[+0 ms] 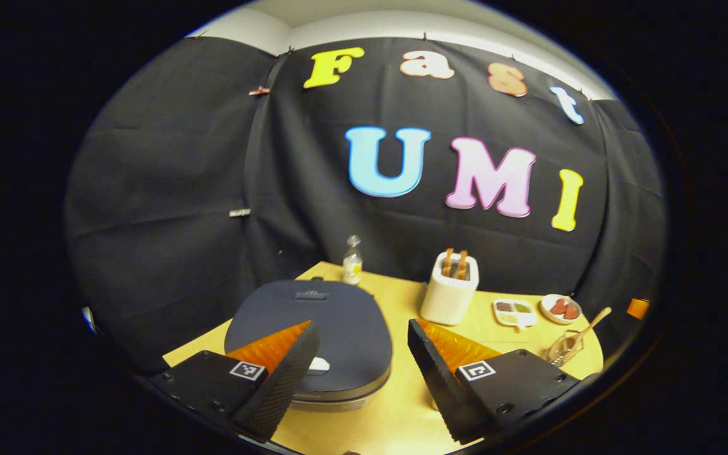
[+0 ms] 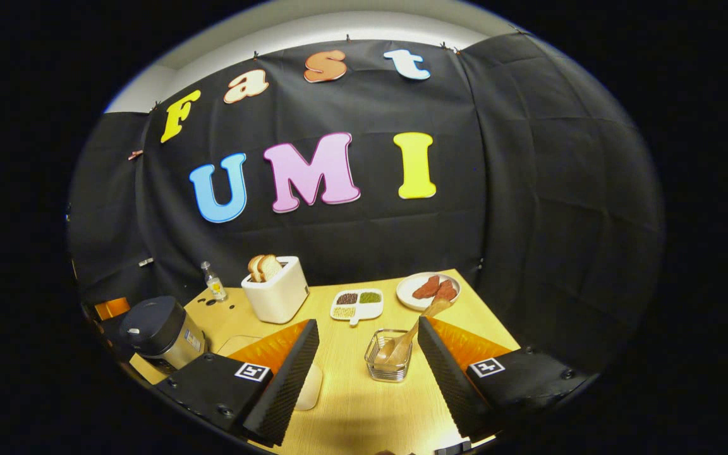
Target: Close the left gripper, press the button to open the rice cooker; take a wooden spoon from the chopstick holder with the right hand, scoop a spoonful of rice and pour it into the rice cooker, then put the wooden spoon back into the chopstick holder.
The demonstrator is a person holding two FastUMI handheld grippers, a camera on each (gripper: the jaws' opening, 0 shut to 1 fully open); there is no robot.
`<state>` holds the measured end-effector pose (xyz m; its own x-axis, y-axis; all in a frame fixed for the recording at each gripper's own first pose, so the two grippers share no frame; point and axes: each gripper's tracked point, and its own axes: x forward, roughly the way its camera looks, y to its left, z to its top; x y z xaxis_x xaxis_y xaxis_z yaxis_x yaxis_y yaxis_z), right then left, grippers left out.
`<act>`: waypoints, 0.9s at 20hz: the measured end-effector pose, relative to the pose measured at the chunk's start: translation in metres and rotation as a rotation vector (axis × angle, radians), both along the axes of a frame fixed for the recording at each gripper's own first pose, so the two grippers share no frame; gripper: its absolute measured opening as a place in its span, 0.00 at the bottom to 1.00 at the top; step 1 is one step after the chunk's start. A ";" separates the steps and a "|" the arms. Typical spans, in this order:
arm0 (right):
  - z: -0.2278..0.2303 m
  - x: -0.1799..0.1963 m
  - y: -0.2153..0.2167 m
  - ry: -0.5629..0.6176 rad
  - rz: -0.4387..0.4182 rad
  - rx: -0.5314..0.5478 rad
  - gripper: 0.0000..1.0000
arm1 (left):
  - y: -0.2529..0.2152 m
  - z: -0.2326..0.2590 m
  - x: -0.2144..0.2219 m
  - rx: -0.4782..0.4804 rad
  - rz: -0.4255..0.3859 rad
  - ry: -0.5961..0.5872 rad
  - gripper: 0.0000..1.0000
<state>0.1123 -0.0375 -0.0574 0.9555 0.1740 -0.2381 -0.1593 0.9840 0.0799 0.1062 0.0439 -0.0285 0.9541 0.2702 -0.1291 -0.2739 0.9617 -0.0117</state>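
On rice cooker (image 1: 313, 328) lid, unreadable logo (image 1: 311, 294).

Even overhead light; desk (image 2: 364, 404) bright at lower centre, cloth wall dim. Strong fisheye bending at edges. Focus sharp, no glare.

Black gripper (image 1: 364, 360) bodies with square markers, seemingly screw-fastened

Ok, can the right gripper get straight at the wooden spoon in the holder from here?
Probably yes. The right gripper is open and the chopstick holder sits on the table right between its fingers, with the wooden spoon leaning out toward the upper right. Nothing stands between them.
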 end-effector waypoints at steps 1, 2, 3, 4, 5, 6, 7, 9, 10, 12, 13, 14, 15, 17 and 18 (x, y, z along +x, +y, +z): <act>0.011 -0.008 0.002 -0.026 -0.009 -0.006 0.98 | -0.010 0.013 -0.006 0.010 -0.032 -0.031 0.95; 0.023 -0.016 0.003 -0.054 -0.019 -0.006 0.98 | -0.019 0.025 -0.011 0.017 -0.064 -0.056 0.95; 0.033 -0.027 0.007 -0.080 -0.023 -0.003 0.98 | -0.028 0.034 -0.018 0.027 -0.097 -0.078 0.95; 0.041 -0.038 0.012 -0.099 -0.025 0.001 0.98 | -0.035 0.042 -0.025 0.040 -0.124 -0.097 0.95; 0.044 -0.051 0.015 -0.106 -0.026 0.002 0.98 | -0.040 0.049 -0.034 0.055 -0.146 -0.114 0.95; 0.045 -0.064 0.019 -0.107 -0.027 0.003 0.98 | -0.046 0.054 -0.042 0.068 -0.168 -0.129 0.95; 0.047 -0.076 0.022 -0.112 -0.026 -0.002 0.98 | -0.054 0.056 -0.050 0.077 -0.199 -0.145 0.95; 0.042 -0.098 0.024 -0.111 -0.037 -0.026 0.98 | -0.072 0.050 -0.064 0.080 -0.269 -0.159 0.95; 0.040 -0.108 0.026 -0.113 -0.039 -0.034 0.98 | -0.076 0.049 -0.072 0.077 -0.292 -0.168 0.95; 0.033 -0.122 0.031 -0.105 -0.047 -0.044 0.98 | -0.086 0.042 -0.084 0.057 -0.329 -0.172 0.95; 0.031 -0.128 0.034 -0.098 -0.045 -0.042 0.98 | -0.088 0.039 -0.089 0.048 -0.340 -0.166 0.95; 0.030 -0.133 0.037 -0.092 -0.044 -0.039 0.98 | -0.089 0.039 -0.092 0.044 -0.350 -0.159 0.95; 0.031 -0.134 0.039 -0.092 -0.044 -0.037 0.98 | -0.090 0.041 -0.093 0.044 -0.360 -0.157 0.95; 0.036 -0.133 0.039 -0.097 -0.052 -0.032 0.98 | -0.088 0.044 -0.094 0.061 -0.370 -0.157 0.95; 0.039 -0.132 0.040 -0.100 -0.056 -0.025 0.98 | -0.086 0.045 -0.093 0.071 -0.370 -0.155 0.95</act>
